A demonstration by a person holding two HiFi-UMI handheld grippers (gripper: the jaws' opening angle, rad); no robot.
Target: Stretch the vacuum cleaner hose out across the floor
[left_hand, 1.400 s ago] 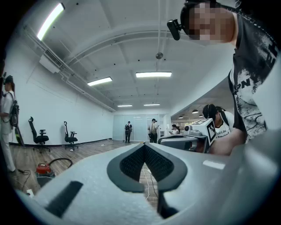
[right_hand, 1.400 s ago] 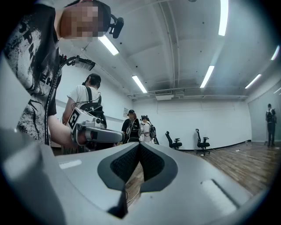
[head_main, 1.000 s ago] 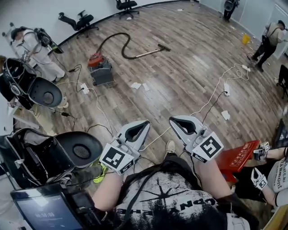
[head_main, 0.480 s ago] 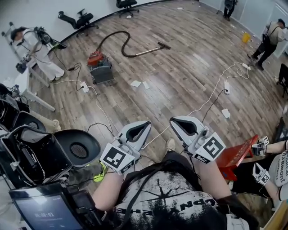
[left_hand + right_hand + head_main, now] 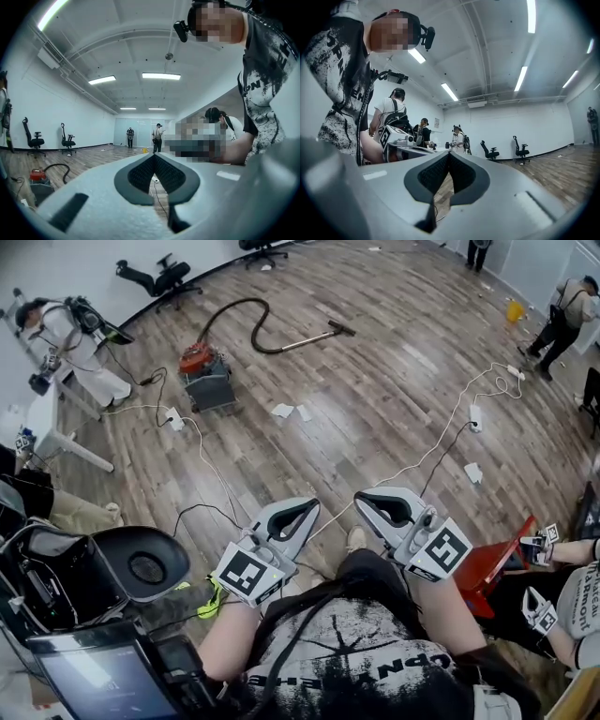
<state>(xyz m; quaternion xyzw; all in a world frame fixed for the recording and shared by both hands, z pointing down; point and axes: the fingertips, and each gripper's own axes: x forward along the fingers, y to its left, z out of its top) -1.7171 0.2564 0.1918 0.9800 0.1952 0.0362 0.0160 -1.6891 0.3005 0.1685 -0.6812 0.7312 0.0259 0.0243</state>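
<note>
The vacuum cleaner hose (image 5: 254, 331) is left curled far off on the floor (image 5: 375, 399), so the left gripper (image 5: 305, 509) and right gripper (image 5: 366, 501) are carried with fingers clenched, empty.

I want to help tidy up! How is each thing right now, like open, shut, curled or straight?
left gripper: shut, empty
right gripper: shut, empty
vacuum cleaner hose: curved on the floor, not stretched
vacuum cleaner: standing on the floor
white cable: lying loose on the floor
</note>
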